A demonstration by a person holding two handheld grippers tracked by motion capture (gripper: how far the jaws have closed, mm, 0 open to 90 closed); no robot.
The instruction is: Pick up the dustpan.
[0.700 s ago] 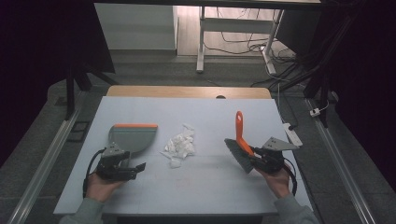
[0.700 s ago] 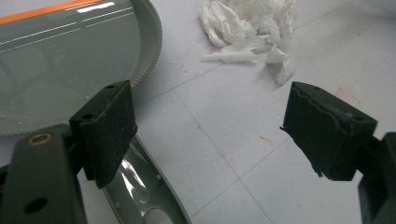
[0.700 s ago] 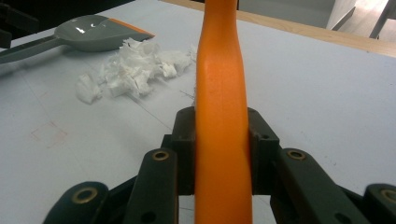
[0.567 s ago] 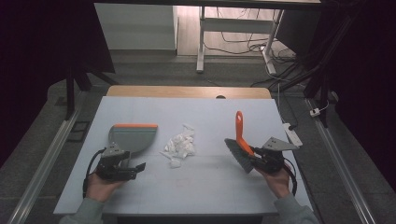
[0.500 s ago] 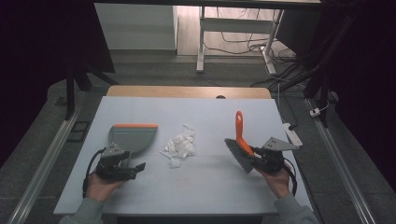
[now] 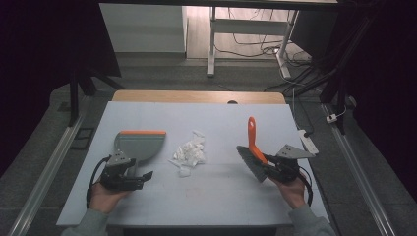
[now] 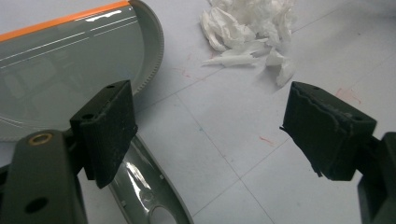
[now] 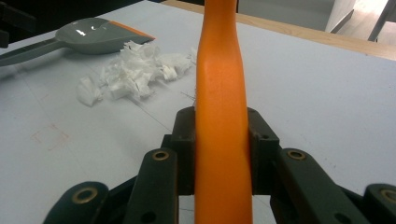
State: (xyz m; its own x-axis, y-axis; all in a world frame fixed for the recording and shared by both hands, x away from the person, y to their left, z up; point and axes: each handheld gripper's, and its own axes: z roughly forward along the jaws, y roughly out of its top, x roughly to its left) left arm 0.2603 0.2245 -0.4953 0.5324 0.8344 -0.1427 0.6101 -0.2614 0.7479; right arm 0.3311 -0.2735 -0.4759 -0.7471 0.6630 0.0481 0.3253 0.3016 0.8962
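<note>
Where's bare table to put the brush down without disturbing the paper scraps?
Bare table runs along the near edge between the left gripper and the right gripper, which is shut on the brush. The far strip beyond the dustpan is bare too. It is crowded mid-table: the paper scraps lie just right of the dustpan.

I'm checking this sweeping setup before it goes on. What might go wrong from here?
1. The left gripper stands open beside the dustpan, its handle not held; a sweep could push the loose pan away.
2. The paper scraps are light and loosely piled; a brisk stroke may scatter them past the pan.
3. The right gripper clamps the brush on its narrow orange handle; pressing down could twist it in the grip.
</note>
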